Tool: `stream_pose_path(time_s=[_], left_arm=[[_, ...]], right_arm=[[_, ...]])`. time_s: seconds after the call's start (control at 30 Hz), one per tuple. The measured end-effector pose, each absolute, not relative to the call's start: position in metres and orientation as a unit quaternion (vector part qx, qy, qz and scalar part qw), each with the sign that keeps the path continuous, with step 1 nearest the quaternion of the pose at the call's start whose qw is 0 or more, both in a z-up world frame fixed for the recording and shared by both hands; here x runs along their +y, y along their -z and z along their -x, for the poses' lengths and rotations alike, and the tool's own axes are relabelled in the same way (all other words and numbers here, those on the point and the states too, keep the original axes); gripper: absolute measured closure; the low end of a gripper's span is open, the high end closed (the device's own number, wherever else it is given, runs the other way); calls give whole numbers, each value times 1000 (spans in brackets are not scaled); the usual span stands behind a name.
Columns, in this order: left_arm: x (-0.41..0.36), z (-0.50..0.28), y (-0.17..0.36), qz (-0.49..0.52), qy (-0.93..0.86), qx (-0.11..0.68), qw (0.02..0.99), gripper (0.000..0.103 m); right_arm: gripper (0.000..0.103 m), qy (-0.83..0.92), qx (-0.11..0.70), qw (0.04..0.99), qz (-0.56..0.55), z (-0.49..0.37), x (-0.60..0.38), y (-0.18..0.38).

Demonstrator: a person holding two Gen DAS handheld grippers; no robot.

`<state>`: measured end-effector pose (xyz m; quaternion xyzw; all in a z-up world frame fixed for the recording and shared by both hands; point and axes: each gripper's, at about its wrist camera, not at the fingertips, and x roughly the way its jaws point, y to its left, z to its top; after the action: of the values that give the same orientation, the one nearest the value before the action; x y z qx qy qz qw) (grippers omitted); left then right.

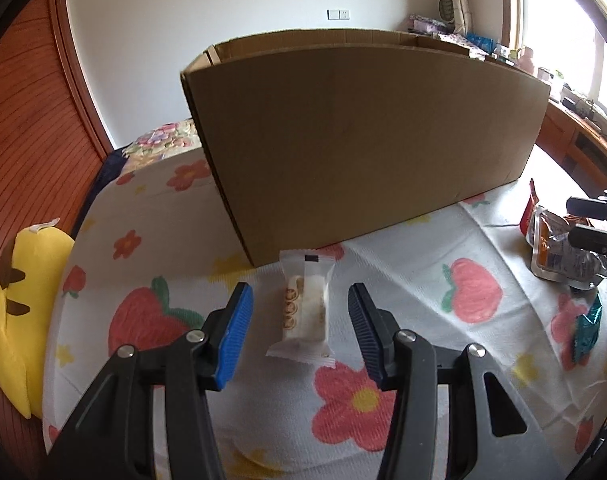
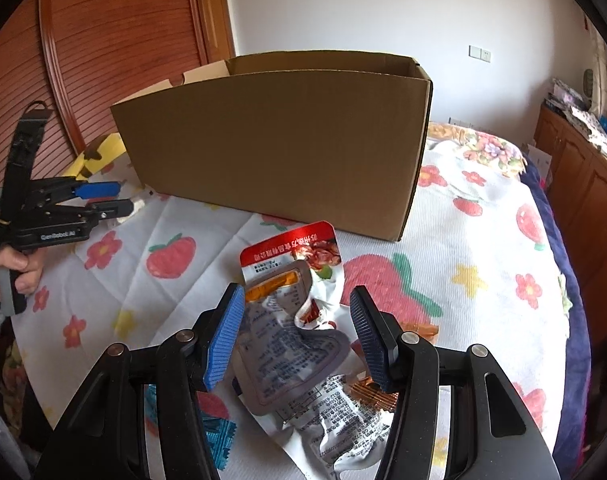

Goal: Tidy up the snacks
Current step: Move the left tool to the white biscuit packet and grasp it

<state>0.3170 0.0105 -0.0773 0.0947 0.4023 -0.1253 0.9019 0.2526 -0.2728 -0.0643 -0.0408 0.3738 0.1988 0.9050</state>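
A white-wrapped snack bar (image 1: 305, 308) lies on the flowered cloth between the open fingers of my left gripper (image 1: 301, 300), untouched. An open cardboard box (image 1: 359, 128) stands just behind it. My right gripper (image 2: 297, 304) is open over a pile of silver and red foil snack packets (image 2: 295, 320), its fingers on either side of them, not closed. The box also shows in the right wrist view (image 2: 279, 140). The left gripper (image 2: 119, 200) appears at the left of the right wrist view, and the right gripper (image 1: 583, 218) at the right edge of the left wrist view by the packets (image 1: 559, 248).
A teal snack wrapper (image 1: 587, 328) lies on the cloth, also seen in the right wrist view (image 2: 219, 440). A yellow plush toy (image 1: 19, 320) lies at the bed's left edge. Wooden shutters (image 2: 115, 40) and a wooden cabinet (image 2: 583, 184) flank the bed.
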Motion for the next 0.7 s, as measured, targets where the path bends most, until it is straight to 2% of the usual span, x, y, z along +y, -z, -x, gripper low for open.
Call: stream_pose_path(time_s=[0.53,0.57,0.6,0.67,0.7], left_arm=[[9,-328,85,-96,119,421,894,55],[9,-327,85,-98,119,420,894,59],[8,-326,85,-99,120,419,894,69],[6,-325,85,-107,122,417,894,82],[4,-324,85,-110,121,417,894,83]], right_arm=[[47,-187,366,910,49,-250,-273,63],[47,-186,365,911,51,-249,-272,63],[47,-185,363,912,54,-249,-271,63],[47,-184,362,912,58,-248,-269,63],[47,-184,362,912,60,-248,-268,63]])
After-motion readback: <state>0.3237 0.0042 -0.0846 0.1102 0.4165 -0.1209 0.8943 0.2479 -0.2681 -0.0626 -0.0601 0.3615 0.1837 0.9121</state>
